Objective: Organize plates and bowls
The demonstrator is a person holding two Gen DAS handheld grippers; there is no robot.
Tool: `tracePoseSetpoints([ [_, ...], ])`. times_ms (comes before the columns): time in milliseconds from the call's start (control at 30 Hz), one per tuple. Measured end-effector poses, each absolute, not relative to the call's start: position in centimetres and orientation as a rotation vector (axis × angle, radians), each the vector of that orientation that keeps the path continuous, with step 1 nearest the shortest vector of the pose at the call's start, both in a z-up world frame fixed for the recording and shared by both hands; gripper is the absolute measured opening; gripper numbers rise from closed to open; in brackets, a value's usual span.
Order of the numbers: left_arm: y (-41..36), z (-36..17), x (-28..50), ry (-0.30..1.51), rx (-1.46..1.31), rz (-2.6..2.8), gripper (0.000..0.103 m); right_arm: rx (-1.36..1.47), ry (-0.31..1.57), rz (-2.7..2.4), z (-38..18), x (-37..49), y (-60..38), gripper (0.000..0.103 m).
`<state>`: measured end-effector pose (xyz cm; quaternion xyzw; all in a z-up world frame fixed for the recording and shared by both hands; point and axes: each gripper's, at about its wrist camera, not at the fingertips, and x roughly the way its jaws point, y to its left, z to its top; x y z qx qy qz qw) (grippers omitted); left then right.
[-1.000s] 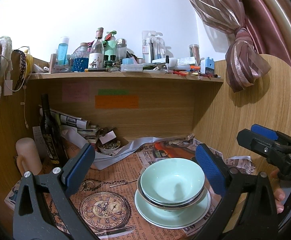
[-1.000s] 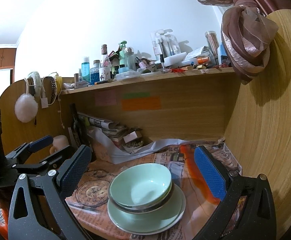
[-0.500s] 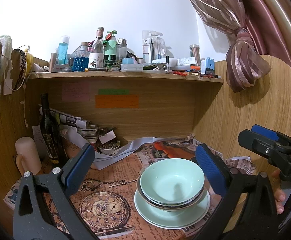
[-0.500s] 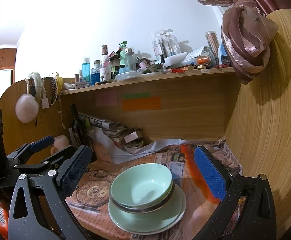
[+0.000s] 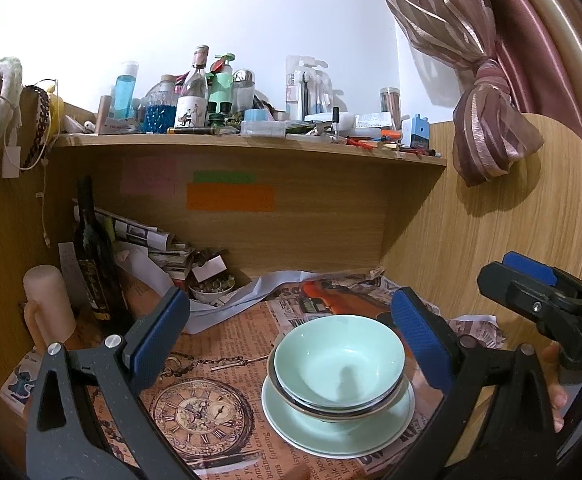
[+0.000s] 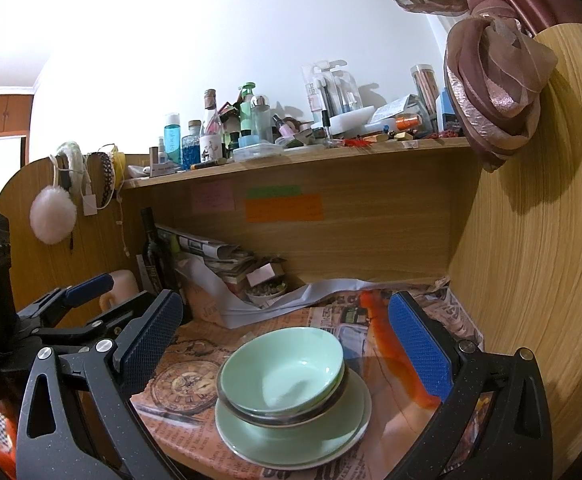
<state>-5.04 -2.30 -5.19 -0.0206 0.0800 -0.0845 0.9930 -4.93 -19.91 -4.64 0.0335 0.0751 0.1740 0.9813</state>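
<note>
- Stack of crockery, lower centre of both views: pale green glazed bowls (image 5: pixel 339 364) nested on pale green plates (image 5: pixel 331 432). Smooth, glossy, round. Dark rim lines show between layers; count reads as at least two bowls and two plates, exact number cannot be told.
- Stack rests on a printed newspaper sheet (image 5: pixel 219 364), matte, orange-brown, with a drawn pocket-watch (image 5: pixel 199 412) left of the stack.
- Left gripper (image 5: pixel 289 336): two black plastic arms, blue textured pads (image 5: pixel 159 332), spread wide, holding nothing; stack lies between the pads, untouched.
- Right gripper (image 6: pixel 291 340): same build, blue cross-hatched pads (image 6: pixel 419 344), spread wide, empty; stack sits between them, clear of both.
- Each gripper shows in the other's view, at the right edge and the left edge respectively; fingertips of a hand (image 5: pixel 555 380) visible at lower right of the left view.
- Surround: wood-grain laminate alcove; one dark glass bottle (image 5: pixel 93 256) upright at left; one cream cylinder (image 5: pixel 47 304) beside it.
- Shelf (image 5: pixel 251 144) above: crowded with bottles and jars, uncounted.
- Pink striped curtain (image 5: pixel 487 136), knotted, upper right.
</note>
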Motion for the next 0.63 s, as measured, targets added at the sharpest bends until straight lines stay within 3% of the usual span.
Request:
tracePoseSetpoints([
  [633, -2.98, -5.27, -4.86, 0.167, -0.037, -0.187, 0.102, 0.076, 0.179, 0.359, -5.09, -4.02, -19.64, 0.103],
])
